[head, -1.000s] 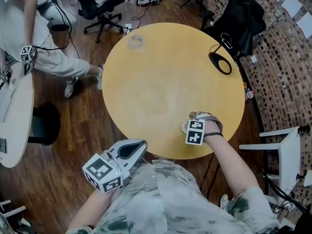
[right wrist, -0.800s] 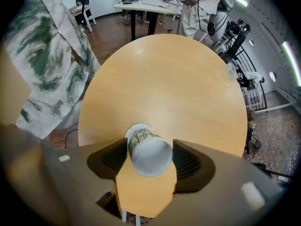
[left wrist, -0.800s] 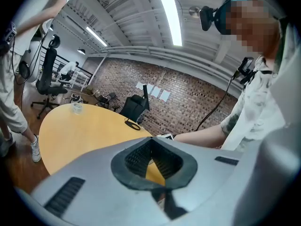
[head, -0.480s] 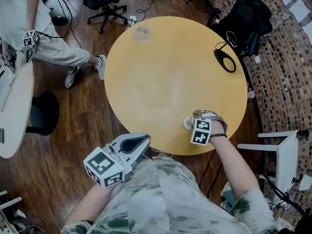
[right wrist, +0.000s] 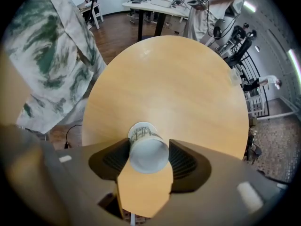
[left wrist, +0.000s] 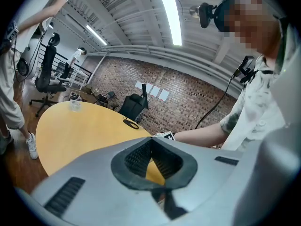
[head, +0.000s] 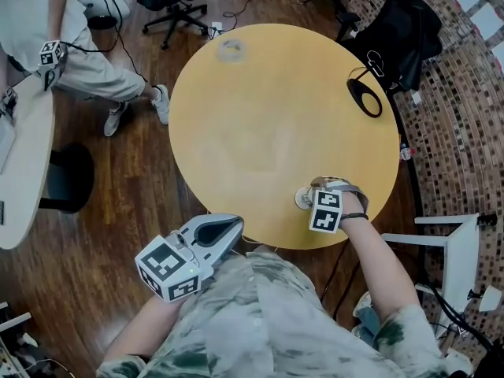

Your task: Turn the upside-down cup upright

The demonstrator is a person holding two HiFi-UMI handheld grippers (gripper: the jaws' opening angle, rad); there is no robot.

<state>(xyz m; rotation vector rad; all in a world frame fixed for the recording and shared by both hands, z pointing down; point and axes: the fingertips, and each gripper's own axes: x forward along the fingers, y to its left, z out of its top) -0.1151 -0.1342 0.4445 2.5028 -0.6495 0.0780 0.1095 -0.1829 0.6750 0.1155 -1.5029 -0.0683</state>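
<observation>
On the round counter (head: 276, 116), closing the right gripper (right wrist: 148, 160) fingers (right wrist: 182, 161) onto the upside-down cup (right wrist: 146, 145) for flipping. Holding the left gripper (head: 227, 233) aside, clenched empty.

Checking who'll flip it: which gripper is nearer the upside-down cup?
Right. The right gripper stands over the cup, its jaws closing on the cup's sides. The left gripper hangs off the table's near edge, well apart from the cup.

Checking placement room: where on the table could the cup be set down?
The table is bare across its middle, between the clear glass at the far edge, the black loop at right and the upside-down cup nearest. Crowded only there: the right gripper is closing on it.
</observation>
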